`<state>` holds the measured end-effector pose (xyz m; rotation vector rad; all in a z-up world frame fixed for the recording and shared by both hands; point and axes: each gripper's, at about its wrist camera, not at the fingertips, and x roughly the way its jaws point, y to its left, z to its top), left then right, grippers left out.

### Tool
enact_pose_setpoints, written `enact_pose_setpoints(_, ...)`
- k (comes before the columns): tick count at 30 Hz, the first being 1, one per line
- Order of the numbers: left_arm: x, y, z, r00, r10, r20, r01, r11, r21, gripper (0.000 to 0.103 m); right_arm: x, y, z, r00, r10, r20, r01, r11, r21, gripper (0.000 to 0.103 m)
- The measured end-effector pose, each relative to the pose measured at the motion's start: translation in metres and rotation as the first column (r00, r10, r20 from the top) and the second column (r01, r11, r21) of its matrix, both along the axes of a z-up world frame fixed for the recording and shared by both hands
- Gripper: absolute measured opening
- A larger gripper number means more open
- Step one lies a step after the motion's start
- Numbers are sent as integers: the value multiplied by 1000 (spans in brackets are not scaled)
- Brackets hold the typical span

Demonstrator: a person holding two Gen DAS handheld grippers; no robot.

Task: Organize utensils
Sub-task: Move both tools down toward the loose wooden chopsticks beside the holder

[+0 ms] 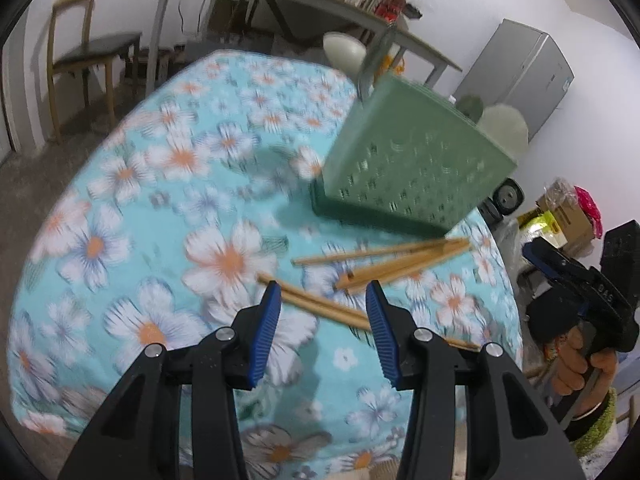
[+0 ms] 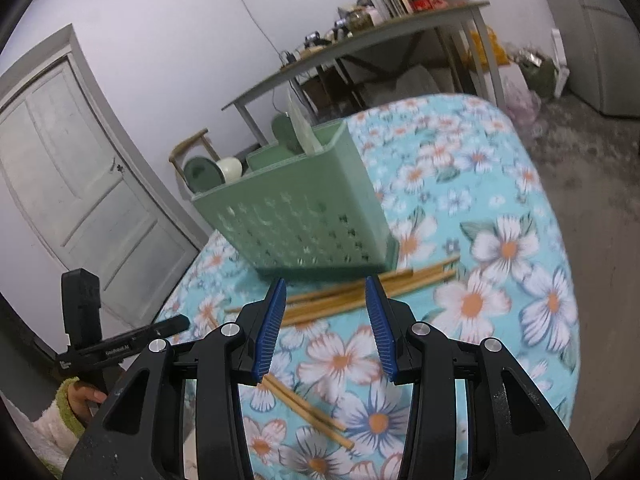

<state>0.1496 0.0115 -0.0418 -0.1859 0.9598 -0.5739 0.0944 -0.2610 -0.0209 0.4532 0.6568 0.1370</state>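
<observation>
Seen from the left wrist, the left tool (image 1: 322, 300) with blue ribbed pads hangs over the counter (image 1: 132, 208), which is covered in a turquoise cloth printed with white and orange flowers; its jaws stand moderately apart with nothing gripped, and one pale wooden chopstick (image 1: 320, 306) lies on the cloth across the gap between them. At about one o'clock from the tool a bundle of similar wooden chopsticks (image 1: 400, 262) lies fanned out on the cloth, their far ends just beside the base of the pale green perforated plastic utensil basket (image 1: 416, 164), which stands at one o'clock near the counter's far right edge. At three o'clock, off the counter's edge, a hand (image 1: 580, 364) in a green-cuffed sleeve holds the other black device. Seen from the right wrist, the right tool (image 2: 326, 300) also has its jaws moderately apart and empty, above the flowered cloth. The chopstick bundle (image 2: 360, 294) lies at twelve o'clock just beyond its tips, in front of the green basket (image 2: 296, 220), which holds round green and cream pieces I cannot identify. Two more chopsticks (image 2: 308, 412) lie at six o'clock beneath the tool.
</observation>
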Motion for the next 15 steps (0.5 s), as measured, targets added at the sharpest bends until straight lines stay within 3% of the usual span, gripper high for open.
enact_pose_setpoints(7, 9, -1, -32, 981, 12, -192, -40, 989, -142, 36, -1, 2, -4, 1000, 9, -12, -9, 1000, 3, 41)
enact_pose_setpoints(10, 17, 6, -46, 959, 37, -280, -102, 969, -223, 33, -2, 1, -6, 1000, 6, -14, -6, 1000, 12, 41)
enact_pose_setpoints(15, 25, 20, -60, 920, 62, -387, -207, 915, -346, 27, 1, -1, -12, 1000, 7, -28, -6, 1000, 29, 41)
